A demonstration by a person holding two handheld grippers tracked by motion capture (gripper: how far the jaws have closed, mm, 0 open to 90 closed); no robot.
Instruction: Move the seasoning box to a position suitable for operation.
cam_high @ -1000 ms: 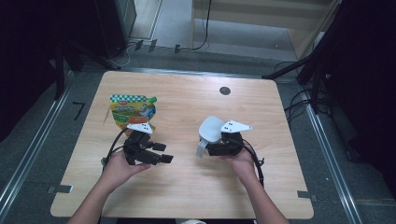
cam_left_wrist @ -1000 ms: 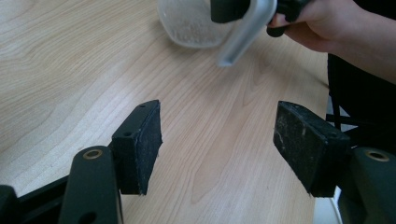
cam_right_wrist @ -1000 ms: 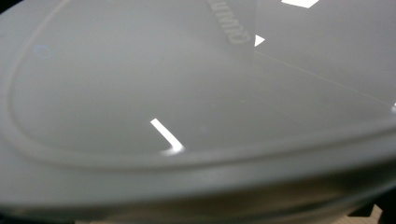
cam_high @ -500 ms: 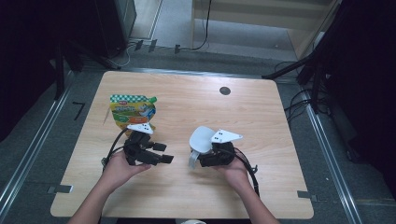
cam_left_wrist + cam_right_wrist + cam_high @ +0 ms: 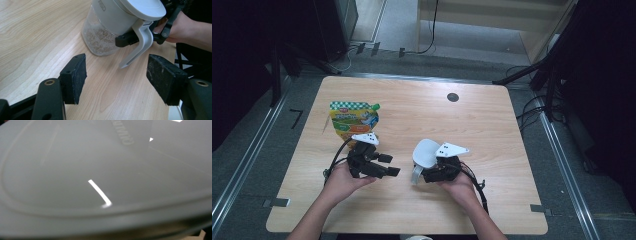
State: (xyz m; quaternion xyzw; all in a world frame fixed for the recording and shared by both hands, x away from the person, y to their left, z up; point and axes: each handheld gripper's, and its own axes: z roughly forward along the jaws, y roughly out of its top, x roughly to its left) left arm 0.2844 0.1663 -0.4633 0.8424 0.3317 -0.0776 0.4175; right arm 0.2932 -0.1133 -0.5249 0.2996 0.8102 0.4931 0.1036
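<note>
Jug (image 5: pixel 107 27) of grain is gripped by its handle in the right gripper (image 5: pixel 432 172) near the desk's (image 5: pixel 492 130) front edge. Left gripper (image 5: pixel 379 165) is held wide and empty; the lid (image 5: pixel 143 7) probably needs opening next.

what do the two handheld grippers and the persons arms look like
Both grippers are black, each topped by a pale three-cornered plate. The left gripper has blocky black jaws whose pads look scuffed and frayed, with brass-coloured bushings at the jaw bases. A black cable trails from each; the right gripper has its cable looping back beside the wrist. The forearms are bare, no sleeves in sight.
</note>
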